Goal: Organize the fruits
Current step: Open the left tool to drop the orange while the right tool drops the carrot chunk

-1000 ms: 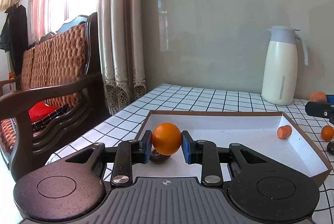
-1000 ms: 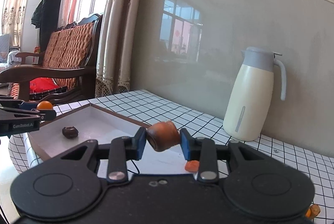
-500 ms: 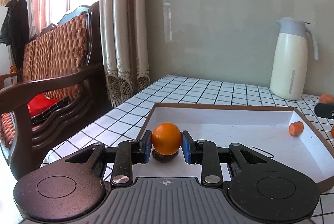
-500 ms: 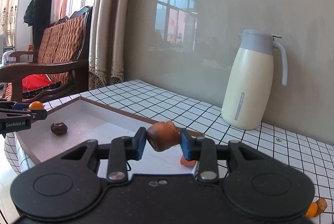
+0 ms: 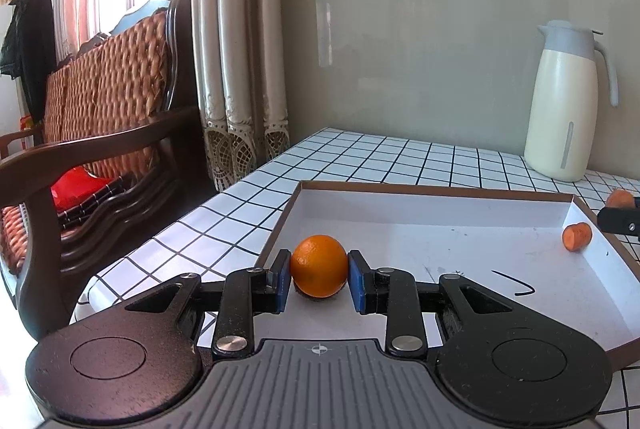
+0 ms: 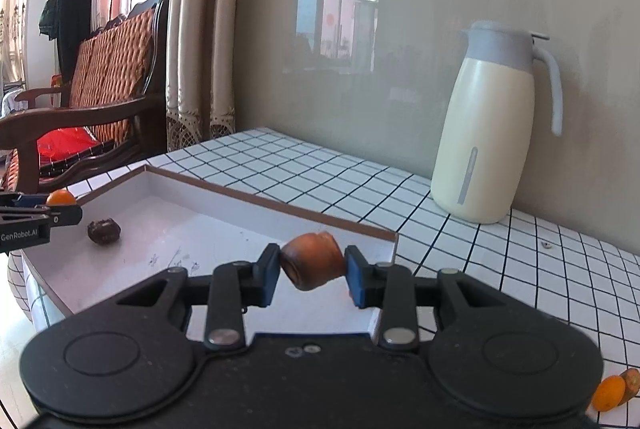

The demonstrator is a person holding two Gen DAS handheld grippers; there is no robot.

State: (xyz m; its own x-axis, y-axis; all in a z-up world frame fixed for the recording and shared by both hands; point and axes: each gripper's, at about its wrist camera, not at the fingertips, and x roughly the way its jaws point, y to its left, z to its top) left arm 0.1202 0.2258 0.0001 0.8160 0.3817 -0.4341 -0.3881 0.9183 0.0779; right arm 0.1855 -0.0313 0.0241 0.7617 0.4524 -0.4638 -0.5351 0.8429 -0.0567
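Note:
My left gripper (image 5: 319,281) is shut on an orange (image 5: 319,265) and holds it low over the near left corner of the white tray (image 5: 440,191). A dark brown fruit lies under the orange, mostly hidden there, and shows in the right wrist view (image 6: 103,231). My right gripper (image 6: 312,275) is shut on a brown-orange carrot chunk (image 6: 313,261) above the tray's right end (image 6: 344,225). A cut carrot piece (image 5: 577,237) lies at the tray's far right wall.
A cream thermos jug (image 5: 562,105) stands at the back of the checked table (image 5: 380,153). Orange fruit pieces (image 6: 614,391) lie on the table right of the tray. A wooden wicker bench (image 5: 92,117) and curtains stand to the left.
My left gripper has lowered with the orange toward the tray floor, covering the dark fruit. My right gripper has moved with the carrot chunk nearer the tray's right end.

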